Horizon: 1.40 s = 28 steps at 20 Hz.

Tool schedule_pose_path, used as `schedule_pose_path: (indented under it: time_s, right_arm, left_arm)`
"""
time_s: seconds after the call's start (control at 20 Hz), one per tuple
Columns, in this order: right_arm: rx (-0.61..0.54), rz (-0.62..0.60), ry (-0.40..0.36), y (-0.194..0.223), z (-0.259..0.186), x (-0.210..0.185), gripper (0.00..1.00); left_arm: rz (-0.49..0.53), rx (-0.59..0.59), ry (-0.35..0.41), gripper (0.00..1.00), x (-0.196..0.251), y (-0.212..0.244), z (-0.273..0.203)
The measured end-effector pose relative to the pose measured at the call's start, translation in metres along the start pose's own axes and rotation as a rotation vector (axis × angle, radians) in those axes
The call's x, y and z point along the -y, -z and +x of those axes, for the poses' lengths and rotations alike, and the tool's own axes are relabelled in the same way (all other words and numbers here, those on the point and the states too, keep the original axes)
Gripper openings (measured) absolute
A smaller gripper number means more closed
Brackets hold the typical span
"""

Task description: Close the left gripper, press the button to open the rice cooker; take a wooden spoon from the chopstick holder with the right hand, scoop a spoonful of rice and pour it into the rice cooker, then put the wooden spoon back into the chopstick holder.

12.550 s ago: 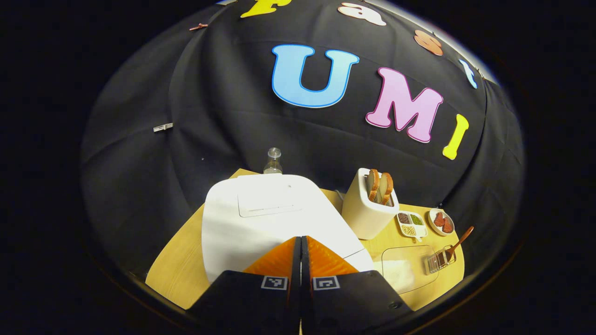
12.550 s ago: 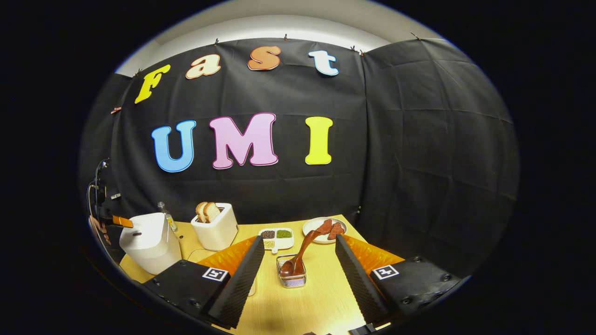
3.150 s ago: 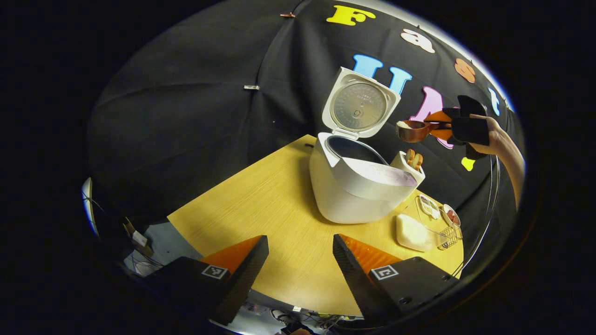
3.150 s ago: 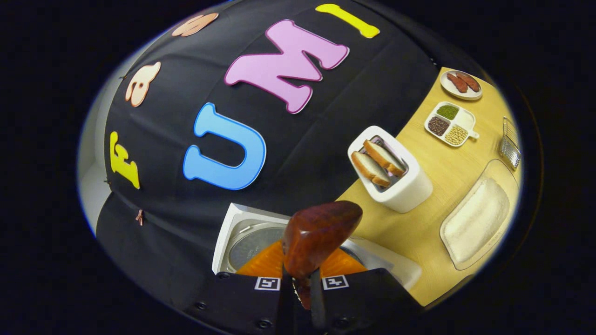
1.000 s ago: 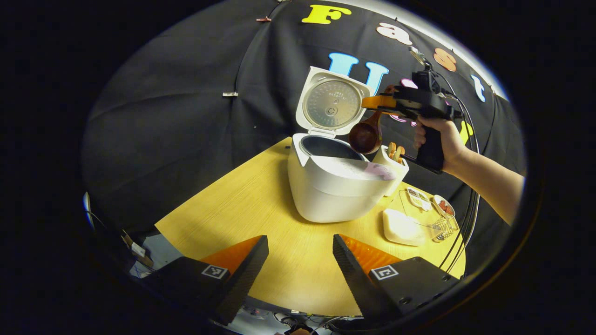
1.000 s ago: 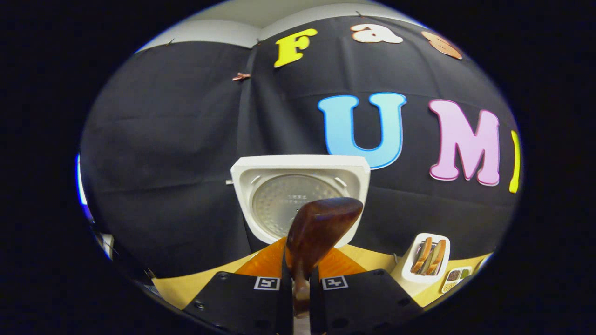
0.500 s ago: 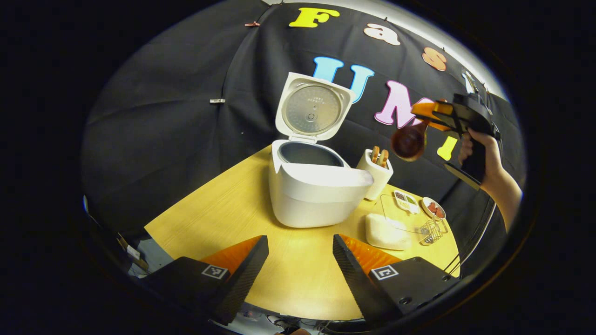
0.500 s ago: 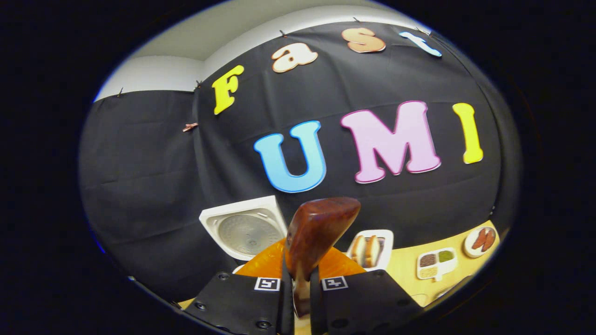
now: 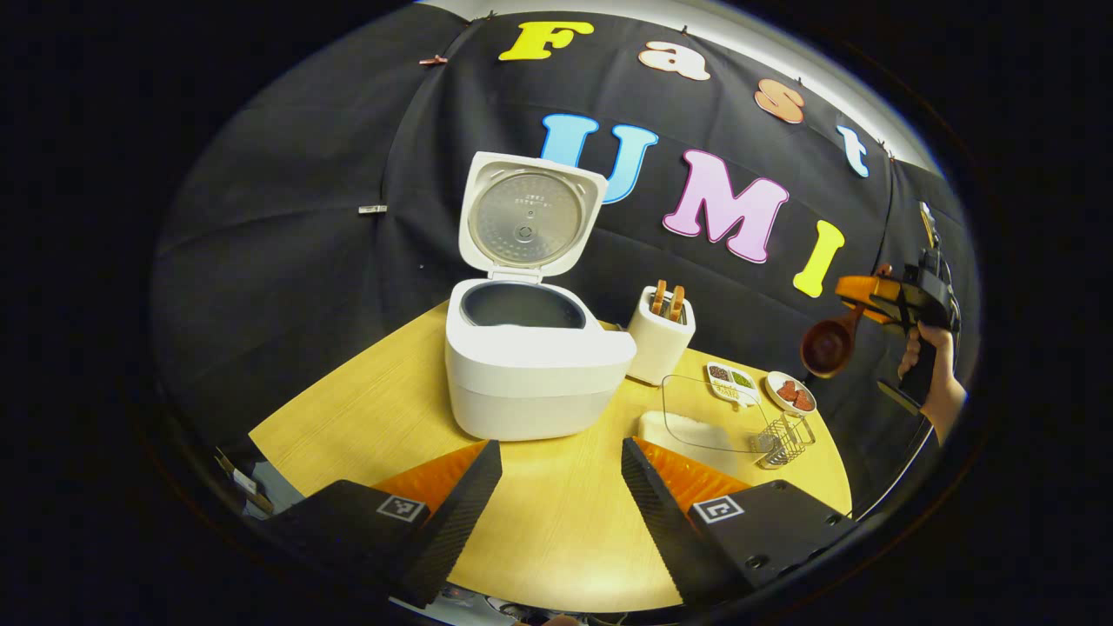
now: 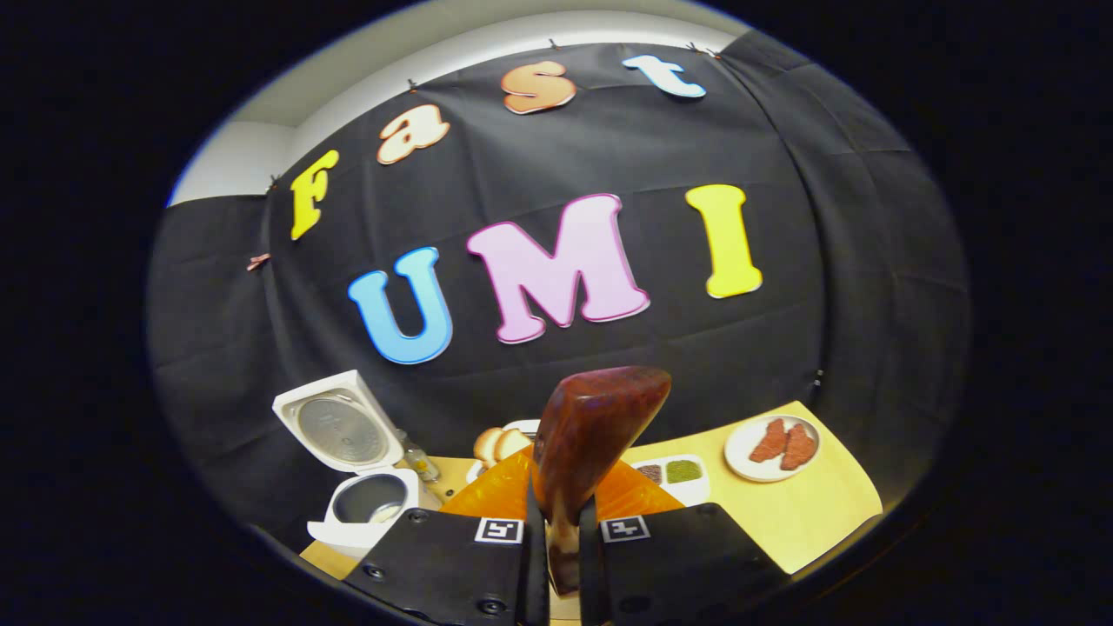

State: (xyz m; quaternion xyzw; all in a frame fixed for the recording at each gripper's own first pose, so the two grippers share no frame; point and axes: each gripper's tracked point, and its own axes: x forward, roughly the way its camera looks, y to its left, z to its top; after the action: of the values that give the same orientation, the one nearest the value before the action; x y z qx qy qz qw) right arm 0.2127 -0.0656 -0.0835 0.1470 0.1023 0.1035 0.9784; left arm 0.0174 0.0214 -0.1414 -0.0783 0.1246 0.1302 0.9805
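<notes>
1. Right gripper (image 10: 556,556) is clamped on the wooden spoon (image 10: 596,439) handle, carrying it at 3 o'clock, above the chopstick holder (image 9: 783,439).
2. Left gripper (image 9: 556,496) waits with fingers wide apart, empty.
3. Rice cooker (image 9: 535,369) stands open at 12 o'clock.

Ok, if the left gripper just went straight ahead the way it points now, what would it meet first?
Probably the rice cooker: it stands open, dead ahead of the open left gripper, with bare table between. Depth is unclear, and a downward tilt could meet the table first.
</notes>
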Motion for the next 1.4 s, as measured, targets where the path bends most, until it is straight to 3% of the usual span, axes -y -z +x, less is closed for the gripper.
schedule_pose_path:
  time_s: [0.1,0.15,0.3,0.35,0.4,0.6,1.0,1.3,1.4]
  right_arm:
    - [-0.023,0.011,0.045,0.008,-0.005,0.038,0.18]
    - [-0.033,0.014,0.069,0.014,-0.005,0.056,0.13]
    - [-0.054,0.038,0.14,0.031,0.001,0.102,0.18]
    - [-0.065,0.055,0.153,0.037,0.004,0.114,0.13]
    - [-0.078,0.075,0.164,0.045,0.01,0.125,0.18]
    - [-0.145,0.13,0.207,0.086,0.035,0.16,0.18]
    - [-0.281,0.197,0.268,0.166,0.058,0.184,0.18]
    - [-0.271,0.232,0.273,0.172,0.055,0.184,0.24]
    - [-0.262,0.217,0.282,0.167,0.046,0.183,0.62]
  left_arm:
    - [0.011,0.003,-0.01,0.96,0.014,0.0,0.001]
    - [0.015,0.003,-0.018,0.96,0.02,0.001,0.0]
    - [-0.014,-0.008,-0.044,0.96,0.037,0.001,-0.002]
    - [-0.034,-0.006,-0.051,0.96,0.044,0.0,-0.004]
    - [-0.045,-0.002,-0.062,0.96,0.05,-0.002,-0.006]
    - [-0.013,0.01,-0.117,0.96,0.067,-0.003,-0.011]
    - [-0.016,0.003,-0.208,0.96,0.068,-0.006,-0.014]
    - [-0.015,0.054,-0.231,0.96,0.053,-0.04,-0.011]
    - [-0.003,0.086,-0.231,0.96,0.043,-0.06,-0.01]
